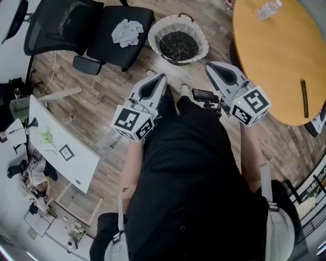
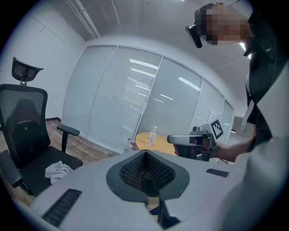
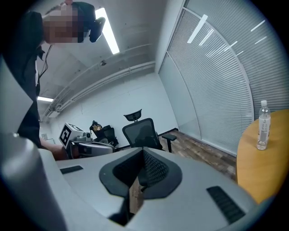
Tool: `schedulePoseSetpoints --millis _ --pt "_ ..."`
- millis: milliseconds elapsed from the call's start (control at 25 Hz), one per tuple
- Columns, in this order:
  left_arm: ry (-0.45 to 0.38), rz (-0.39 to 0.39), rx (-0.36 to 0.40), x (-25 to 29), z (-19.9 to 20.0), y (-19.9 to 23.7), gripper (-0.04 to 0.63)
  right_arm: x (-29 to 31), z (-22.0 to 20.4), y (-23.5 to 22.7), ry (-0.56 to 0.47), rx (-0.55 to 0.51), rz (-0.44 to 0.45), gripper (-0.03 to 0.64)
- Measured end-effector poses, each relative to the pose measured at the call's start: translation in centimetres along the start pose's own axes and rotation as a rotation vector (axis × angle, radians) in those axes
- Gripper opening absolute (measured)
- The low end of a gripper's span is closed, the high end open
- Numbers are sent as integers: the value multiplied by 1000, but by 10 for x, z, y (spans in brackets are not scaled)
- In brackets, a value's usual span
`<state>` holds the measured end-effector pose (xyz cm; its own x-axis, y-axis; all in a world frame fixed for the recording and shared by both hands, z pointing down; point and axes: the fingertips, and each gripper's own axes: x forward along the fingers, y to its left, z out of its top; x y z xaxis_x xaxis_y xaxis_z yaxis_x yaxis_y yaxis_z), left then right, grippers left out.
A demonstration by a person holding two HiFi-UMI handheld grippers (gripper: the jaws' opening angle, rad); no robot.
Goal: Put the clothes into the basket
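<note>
A round woven basket stands on the wooden floor ahead of me, with dark clothes lying in it. A crumpled light grey cloth rests on the seat of a black office chair left of the basket; the left gripper view also shows this cloth. My left gripper is held at waist height, short of the basket, shut and empty. My right gripper hangs beside it on the right, also shut with nothing in it. In both gripper views the jaws hide the basket.
A round wooden table at the right carries a water bottle and a dark pen. A second black mesh chair stands at the far left. A white desk with small items sits left of me.
</note>
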<state>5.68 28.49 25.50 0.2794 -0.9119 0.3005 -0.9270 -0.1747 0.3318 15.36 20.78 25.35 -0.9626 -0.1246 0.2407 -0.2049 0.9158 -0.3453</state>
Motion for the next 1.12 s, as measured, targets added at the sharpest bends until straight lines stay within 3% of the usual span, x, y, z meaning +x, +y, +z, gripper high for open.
schedulePoseSetpoints --millis 240,520,800,1120 --pt "7 -2 -13 9 -1 19 11 7 2 -5 14 2 -42 17" --pt "39 -59 -19 30 3 54 12 30 8 -23 21 42 -121 17" --pt "65 -135 6 55 28 106 12 86 40 -34 14 27 -137 17" --pt "106 -151 33 76 46 183 12 154 66 -41 31 35 -167 17"
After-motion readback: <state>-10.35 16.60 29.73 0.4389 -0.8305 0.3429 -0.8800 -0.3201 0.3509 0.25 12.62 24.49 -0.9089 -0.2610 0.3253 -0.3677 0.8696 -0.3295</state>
